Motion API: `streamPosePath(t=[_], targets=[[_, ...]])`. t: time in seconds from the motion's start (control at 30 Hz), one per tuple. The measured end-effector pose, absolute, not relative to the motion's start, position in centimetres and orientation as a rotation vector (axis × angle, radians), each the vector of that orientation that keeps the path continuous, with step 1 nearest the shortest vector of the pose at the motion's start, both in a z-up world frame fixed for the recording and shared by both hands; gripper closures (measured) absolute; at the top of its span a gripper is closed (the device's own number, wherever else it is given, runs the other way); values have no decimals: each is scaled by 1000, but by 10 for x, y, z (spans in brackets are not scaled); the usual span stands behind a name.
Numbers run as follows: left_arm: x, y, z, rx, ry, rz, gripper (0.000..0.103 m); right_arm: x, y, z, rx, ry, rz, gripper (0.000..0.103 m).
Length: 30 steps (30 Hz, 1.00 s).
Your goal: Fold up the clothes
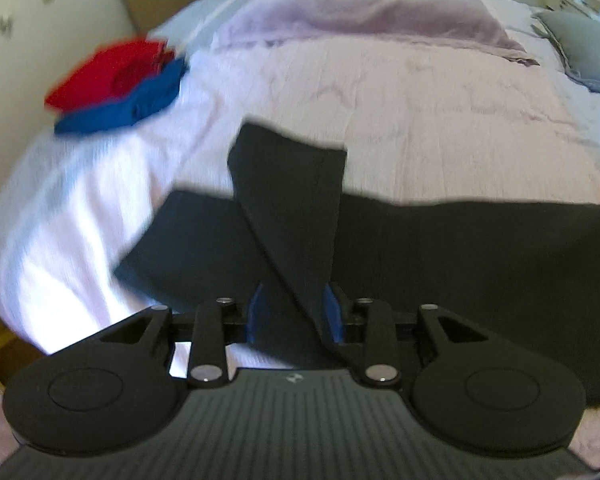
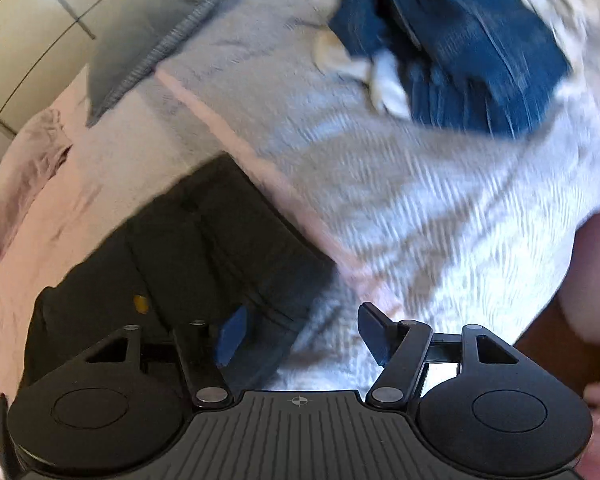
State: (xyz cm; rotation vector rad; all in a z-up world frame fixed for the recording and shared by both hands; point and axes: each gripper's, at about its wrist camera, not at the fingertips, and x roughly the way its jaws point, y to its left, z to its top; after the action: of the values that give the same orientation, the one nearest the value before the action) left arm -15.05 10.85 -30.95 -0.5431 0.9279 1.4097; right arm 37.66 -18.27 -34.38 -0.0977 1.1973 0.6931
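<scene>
Here the left claw (image 1: 294, 312) stands part-open around a black garment (image 1: 292, 208) fold, contact unclear; right claw (image 2: 300, 336) wide, empty; views blurred.

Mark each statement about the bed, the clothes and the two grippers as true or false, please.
1. A red folded garment lies on a blue folded garment. True.
2. The right gripper has its jaws shut. False: they stand wide apart.
3. A strip of the black garment passes between the left gripper fingers. True.
4. The dark blue denim garment lies on the floor. False: it lies on the pale textured bedspread.
</scene>
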Motion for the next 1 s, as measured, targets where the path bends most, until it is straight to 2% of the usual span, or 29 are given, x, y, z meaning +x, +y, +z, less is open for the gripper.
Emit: streamPosePath(t=[0.1, 0.17, 0.27, 0.33, 0.37, 0.43, 0.53, 0.63, 0.73, 0.77, 0.87, 0.9, 0.93, 0.97, 1.0], targets=[[-131, 142, -315, -470, 944, 1378, 62, 369, -169, -336, -191, 1107, 656, 38], [-114, 170, -336, -424, 1004, 1355, 61, 364, -160, -336, -209, 1063, 645, 38], [-95, 201, -380, -316, 1164, 1324, 62, 361, -147, -343, -161, 1107, 651, 38], [-98, 207, -399, -251, 1210, 1330, 83, 355, -140, -345, -150, 1114, 654, 38], [-109, 206, -395, -273, 1149, 1342, 93, 352, -136, -345, -156, 1114, 654, 38], [-140, 198, -377, -367, 955, 1403, 93, 347, -131, -344, -193, 1120, 654, 38], [-217, 171, -347, -606, 518, 1510, 93, 339, -127, -349, -236, 1122, 625, 38], [-300, 154, -367, -1044, 270, 1573, 94, 330, -127, -357, -245, 1121, 576, 38], [-345, 138, -401, -1340, 95, 1592, 93, 321, -123, -364, -299, 1097, 551, 38], [-349, 135, -402, -1362, 43, 1590, 94, 319, -121, -366, -322, 1092, 549, 38], [-353, 135, -396, -1342, -53, 1618, 84, 315, -116, -369, -378, 1082, 546, 36], [-354, 138, -396, -1341, -52, 1621, 85, 316, -116, -371, -374, 1087, 544, 35], [-354, 140, -394, -1336, -47, 1622, 88, 318, -117, -373, -361, 1095, 539, 35], [-353, 140, -390, -1313, -27, 1616, 101, 319, -118, -374, -341, 1097, 529, 35], [-353, 140, -386, -1290, -7, 1610, 102, 321, -119, -375, -321, 1102, 520, 34]])
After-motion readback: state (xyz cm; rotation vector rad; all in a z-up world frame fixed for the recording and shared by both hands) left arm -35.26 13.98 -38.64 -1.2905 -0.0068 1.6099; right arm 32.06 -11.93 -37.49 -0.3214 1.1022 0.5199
